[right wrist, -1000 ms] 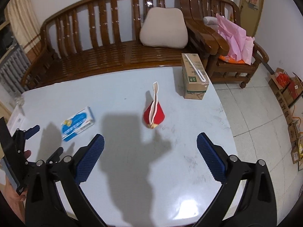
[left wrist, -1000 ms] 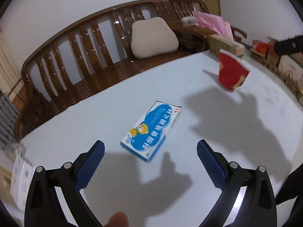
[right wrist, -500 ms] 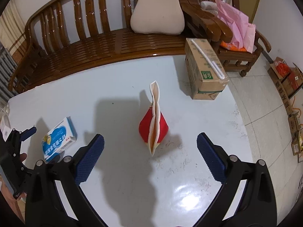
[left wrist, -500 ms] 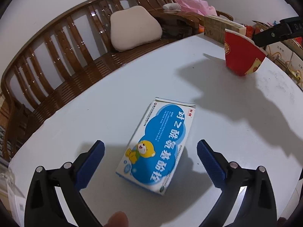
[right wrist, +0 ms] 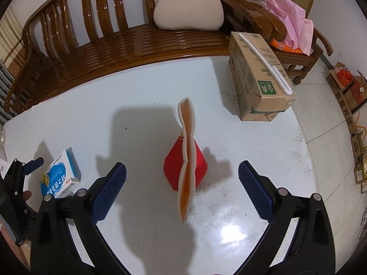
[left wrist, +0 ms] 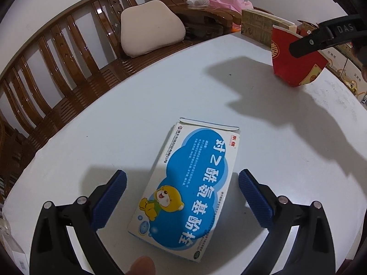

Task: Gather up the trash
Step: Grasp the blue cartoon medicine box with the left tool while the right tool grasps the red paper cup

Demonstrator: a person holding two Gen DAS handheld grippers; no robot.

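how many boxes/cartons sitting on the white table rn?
3. The blue medicine box lies flat at the left. The red carton stands mid-table. The brown cardboard box sits at the far right corner. More may lie outside the views.

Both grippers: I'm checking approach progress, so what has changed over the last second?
The left gripper closed in on the blue medicine box, the right gripper on the red paper bag. Both stayed open, gripping nothing; box, bag and cardboard carton kept their places.
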